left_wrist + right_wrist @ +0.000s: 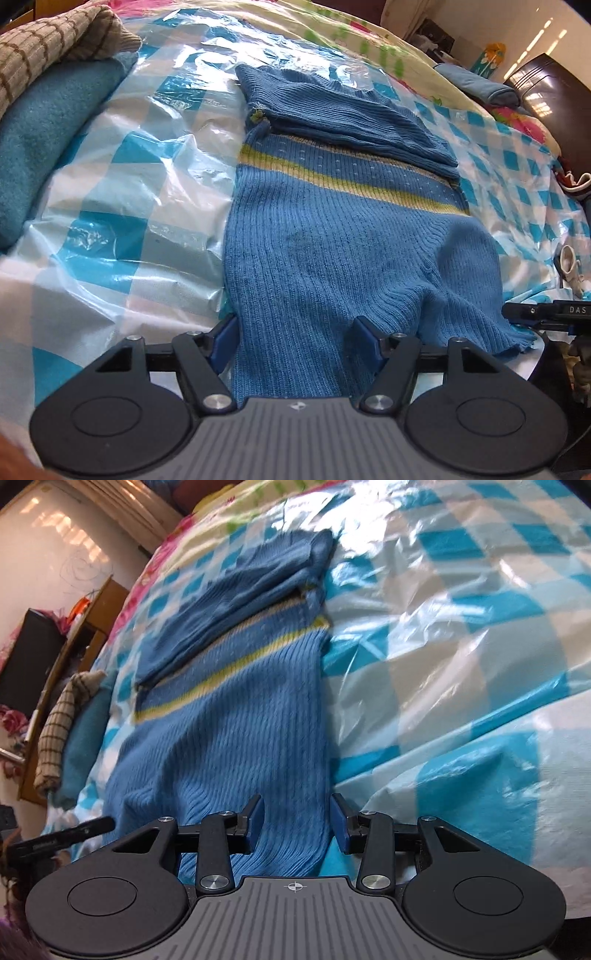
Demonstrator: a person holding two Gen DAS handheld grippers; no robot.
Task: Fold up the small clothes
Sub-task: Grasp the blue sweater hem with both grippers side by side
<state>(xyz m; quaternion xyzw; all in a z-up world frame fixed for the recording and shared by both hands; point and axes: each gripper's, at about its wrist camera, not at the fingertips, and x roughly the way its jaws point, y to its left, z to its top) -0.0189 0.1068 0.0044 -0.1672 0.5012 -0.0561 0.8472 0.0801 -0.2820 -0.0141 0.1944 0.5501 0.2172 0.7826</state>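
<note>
The blue ribbed knit sweater with a yellow-green chest stripe [332, 236] lies flat on the checked blue-and-white plastic sheet [122, 206] that covers the bed. Its long axis runs straight away from both tools: hem at the near edge of the sheet, sleeves already folded across the chest at the far end.

The left gripper [295, 339] sits at the hem's left corner, jaws spread, one finger off the knit's side edge and the other on the fabric, nothing pinched. The right gripper [297, 821] mirrors it at the hem's right corner, jaws likewise spread astride the knit's right edge. Each arm is nearest its own corner, so the likely next fold carries the hem forward along that axis toward the stripe.

Beyond the sheet's far left corner lie a teal fleece blanket [44, 155] and a beige checked cloth [48, 40].
</note>
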